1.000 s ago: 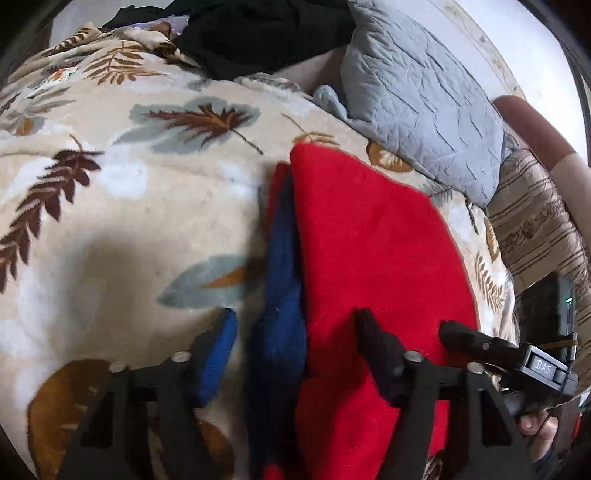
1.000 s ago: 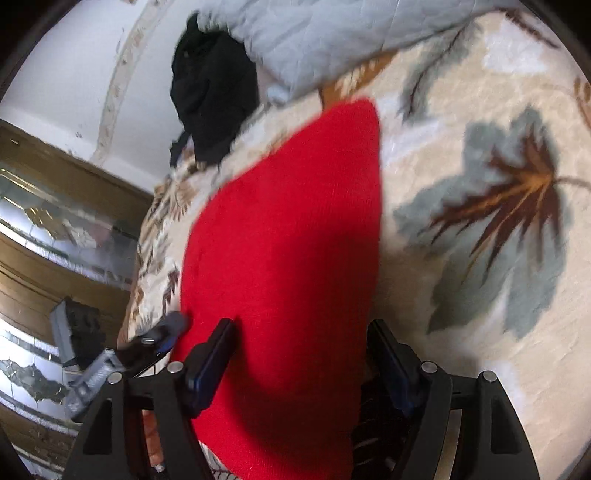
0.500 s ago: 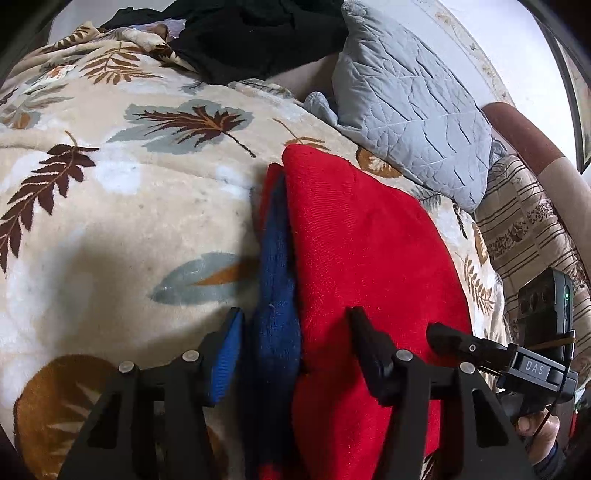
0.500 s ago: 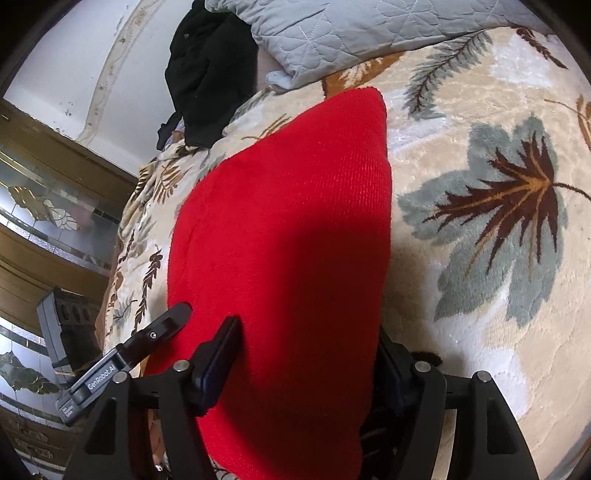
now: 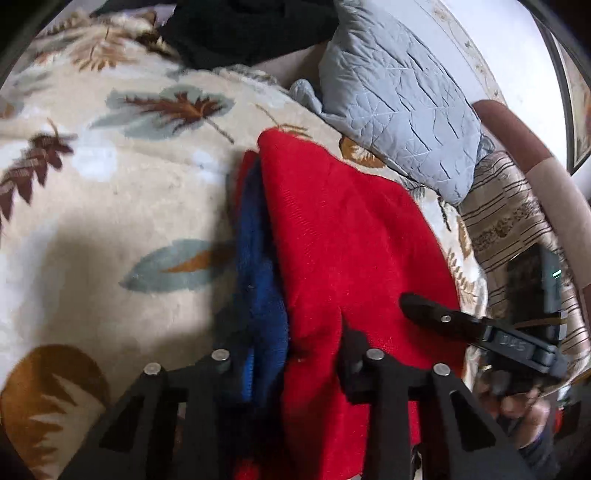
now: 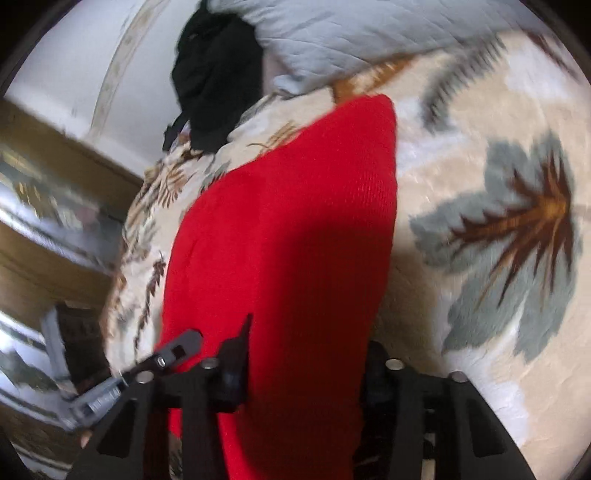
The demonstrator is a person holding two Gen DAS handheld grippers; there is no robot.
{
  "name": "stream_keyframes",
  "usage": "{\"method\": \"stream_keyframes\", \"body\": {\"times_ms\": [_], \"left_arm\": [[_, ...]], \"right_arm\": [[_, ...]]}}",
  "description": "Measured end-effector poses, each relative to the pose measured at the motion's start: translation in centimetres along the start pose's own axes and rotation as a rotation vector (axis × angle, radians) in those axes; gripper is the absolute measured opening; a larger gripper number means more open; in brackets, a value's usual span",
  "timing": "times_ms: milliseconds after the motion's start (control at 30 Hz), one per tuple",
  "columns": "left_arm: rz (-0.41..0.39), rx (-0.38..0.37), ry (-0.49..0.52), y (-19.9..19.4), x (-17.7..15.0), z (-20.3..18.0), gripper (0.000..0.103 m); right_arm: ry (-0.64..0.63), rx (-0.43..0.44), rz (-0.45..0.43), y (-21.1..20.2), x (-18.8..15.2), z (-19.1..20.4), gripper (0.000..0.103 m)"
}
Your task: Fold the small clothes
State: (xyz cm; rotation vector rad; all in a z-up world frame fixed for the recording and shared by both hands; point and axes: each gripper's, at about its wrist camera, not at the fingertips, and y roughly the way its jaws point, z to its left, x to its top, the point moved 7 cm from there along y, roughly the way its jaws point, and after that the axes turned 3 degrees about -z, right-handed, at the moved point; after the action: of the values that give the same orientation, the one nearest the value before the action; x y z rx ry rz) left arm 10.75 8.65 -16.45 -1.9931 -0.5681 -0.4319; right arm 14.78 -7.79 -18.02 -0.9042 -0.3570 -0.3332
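A red garment (image 5: 351,240) with a blue part (image 5: 258,266) along its left edge lies folded on the leaf-patterned blanket (image 5: 110,192). My left gripper (image 5: 291,354) is at its near edge. Its jaws are closing, and the blue and red cloth bunches between them and puckers at the right finger. In the right wrist view the red garment (image 6: 295,221) fills the gap of my right gripper (image 6: 304,363). Those jaws are closing too, with both fingers against the cloth. Each gripper shows in the other's view: the right gripper (image 5: 436,314) and the left gripper (image 6: 177,347).
A grey quilted pillow (image 5: 399,96) lies beyond the garment, with a pile of black clothes (image 5: 251,29) behind it. A striped cover (image 5: 509,221) and a padded rail are to the right. A wooden mirrored cabinet (image 6: 44,206) stands beside the bed.
Both grippers' jaws have narrowed onto the garment's near edge, and the cloth now creases between the fingers. Neither hand has shifted noticeably.
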Motion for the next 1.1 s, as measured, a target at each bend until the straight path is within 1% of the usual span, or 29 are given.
{"method": "stream_keyframes", "body": {"times_ms": [67,133,233,300,333,367,400,433,467,500,533,567,600,667,700,800,867,900,933,967,1000,1033,1100], "left_arm": [[-0.021,-0.002,0.002,-0.6,0.3,-1.0,0.033],[-0.054,-0.033,0.009,-1.5,1.3,-2.8,0.033],[-0.097,-0.053,0.049,-2.3,3.0,-6.2,0.033],[-0.099,-0.062,0.06,-1.3,3.8,-8.1,0.033],[-0.093,-0.06,0.056,-0.4,4.0,-8.9,0.035],[-0.079,-0.053,0.046,0.6,4.0,-9.4,0.041],[-0.043,-0.015,0.039,2.6,3.6,-9.5,0.045],[-0.013,0.016,0.042,3.9,3.2,-9.2,0.047],[0.029,0.072,0.039,5.4,2.4,-8.4,0.047],[0.072,0.124,0.026,6.6,1.6,-7.4,0.051],[0.079,0.08,0.009,6.9,1.1,-7.2,0.058],[0.066,0.082,0.004,6.5,0.7,-6.8,0.058],[0.049,0.097,0.012,6.2,0.7,-6.7,0.058],[0.031,0.103,0.033,5.2,0.9,-6.8,0.058],[0.019,0.117,0.042,4.6,1.2,-6.9,0.058],[-0.03,0.161,0.082,3.1,1.7,-7.1,0.058],[-0.025,0.178,0.089,2.8,1.4,-6.7,0.058],[-0.015,0.204,0.086,2.9,1.3,-6.2,0.058],[-0.011,0.226,0.08,2.7,1.1,-5.8,0.058],[-0.01,0.236,0.073,2.4,0.9,-5.6,0.058],[-0.012,0.239,0.073,1.9,0.7,-5.6,0.058],[-0.017,0.245,0.085,1.1,0.4,-5.6,0.058],[-0.053,0.283,0.116,-0.1,0.3,-5.7,0.065]], "right_arm": [[-0.074,-0.019,0.0,-1.0,0.6,1.2,0.043],[-0.13,-0.034,-0.036,-2.8,1.6,2.1,0.042],[-0.159,-0.029,-0.095,-6.3,3.6,2.0,0.042],[-0.156,-0.031,-0.13,-8.3,5.0,0.9,0.042],[-0.139,-0.026,-0.14,-9.0,5.6,0.2,0.042],[-0.117,-0.019,-0.148,-9.5,6.1,-0.7,0.043],[-0.092,-0.018,-0.152,-9.7,6.5,-1.8,0.047],[-0.047,-0.038,-0.144,-9.4,6.8,-3.9,0.054],[-0.013,-0.076,-0.135,-9.0,6.8,-5.7,0.059],[0.029,-0.128,-0.124,-8.6,6.5,-7.6,0.064],[0.065,-0.168,-0.115,-8.4,6.0,-9.2,0.064],[0.091,-0.179,-0.116,-8.6,5.3,-10.4,0.064],[0.097,-0.142,-0.135,-9.2,4.7,-10.7,0.064],[0.085,-0.127,-0.169,-10.4,4.1,-10.2,0.064],[0.075,-0.118,-0.188,-10.9,4.0,-9.7,0.064],[0.022,-0.048,-0.251,-12.5,4.2,-6.4,0.064],[-0.006,0.004,-0.278,-12.9,4.2,-4.1,0.067],[-0.007,0.032,-0.269,-12.3,3.9,-3.4,0.073],[0.001,0.042,-0.247,-11.2,3.6,-3.2,0.077],[0.025,0.043,-0.189,-9.4,3.0,-3.5,0.077],[0.065,0.033,-0.111,-7.5,2.2,-4.2,0.077],[0.11,0.03,-0.072,-6.3,1.4,-4.9,0.077],[0.095,0.038,-0.126,-7.5,1.3,-4.1,0.077]]}}
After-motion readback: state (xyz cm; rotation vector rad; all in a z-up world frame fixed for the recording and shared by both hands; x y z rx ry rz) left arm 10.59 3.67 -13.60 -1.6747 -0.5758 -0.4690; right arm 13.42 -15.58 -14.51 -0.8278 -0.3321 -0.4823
